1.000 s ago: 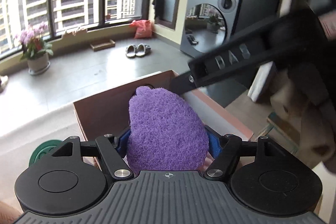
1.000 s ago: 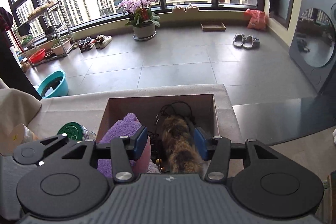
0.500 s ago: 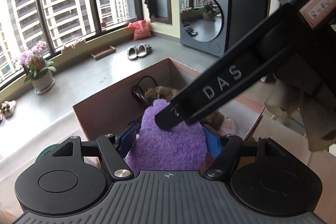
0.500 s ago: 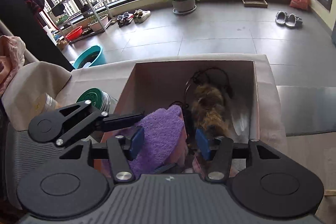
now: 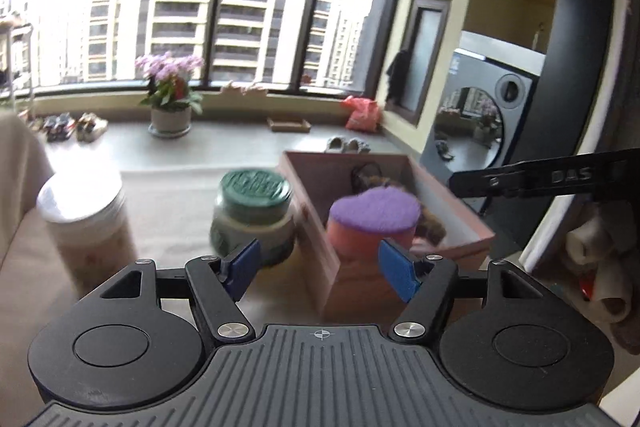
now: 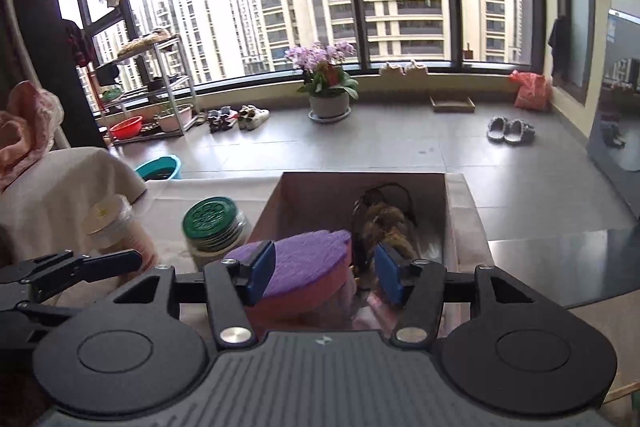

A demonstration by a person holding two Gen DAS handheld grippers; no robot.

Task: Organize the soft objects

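We have a cardboard box (image 6: 448, 203) on a cloth-covered table (image 6: 224, 191), and the soft things sit inside it. A sponge (image 6: 308, 263) with a purple top and a pink body stands in the near left corner of the box, its purple face rising above the rim. Behind it, toward the far wall, lies a brown furry toy (image 6: 384, 223) tangled with some dark cords.

Our left gripper (image 5: 320, 263) is beside the box on its left, and its jaws are closing with nothing between them; the box wall and the sponge only show through the gap, farther on. Our right gripper (image 6: 320, 275) hangs over the near edge of the box. Its jaws are opening, and the pads do not press on anything. The sponge shows behind the left pad and the toy behind the right one, but the lens distorts this close, so we cannot be sure how near either pad is to them.

Judging from how things lie, the packing looks well advanced: both soft items we can see are already in the box. On the table to the left stand a jar with a green lid (image 6: 212, 223) and a tall container with a white lid (image 5: 84, 211), both hard-looking and probably not ours to sort. A pale cloth (image 6: 52, 183) is draped over something at the far left; whether it belongs to the job we cannot tell.
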